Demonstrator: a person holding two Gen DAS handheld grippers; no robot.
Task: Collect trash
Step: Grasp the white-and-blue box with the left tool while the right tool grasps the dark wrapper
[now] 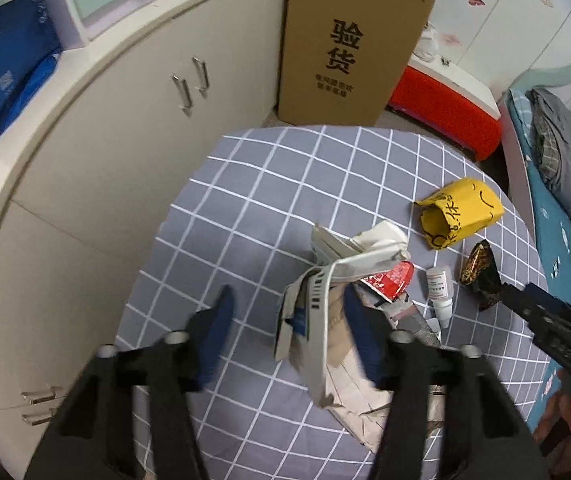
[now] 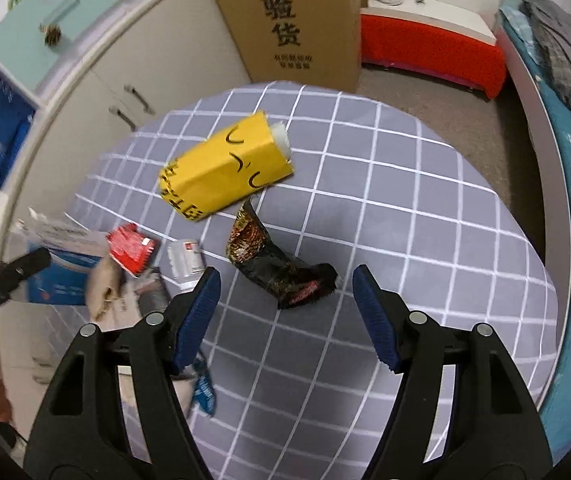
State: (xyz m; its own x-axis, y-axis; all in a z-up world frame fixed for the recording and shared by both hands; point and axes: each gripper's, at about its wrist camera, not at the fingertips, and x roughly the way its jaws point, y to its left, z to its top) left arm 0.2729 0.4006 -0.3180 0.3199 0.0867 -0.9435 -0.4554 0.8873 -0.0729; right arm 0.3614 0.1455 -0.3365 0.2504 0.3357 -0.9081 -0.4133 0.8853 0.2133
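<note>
left gripper [image 1: 285, 308]: jaws apart, torn paper packaging [image 1: 325, 300] between, grip unclear | right gripper [image 2: 285, 292]: open, empty | black snack wrapper [image 2: 281, 268] just ahead between its tips | yellow carton [image 2: 221, 168] beyond

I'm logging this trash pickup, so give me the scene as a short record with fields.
surface: round table with grey checked cloth
trash: yellow carton, black snack wrapper, small white bottle, red packet, torn paper pile
left gripper: fingers straddle the paper pile, not clamped
right gripper: open, wrapper just beyond its fingers
background: tall cardboard box, cream cabinets
</note>
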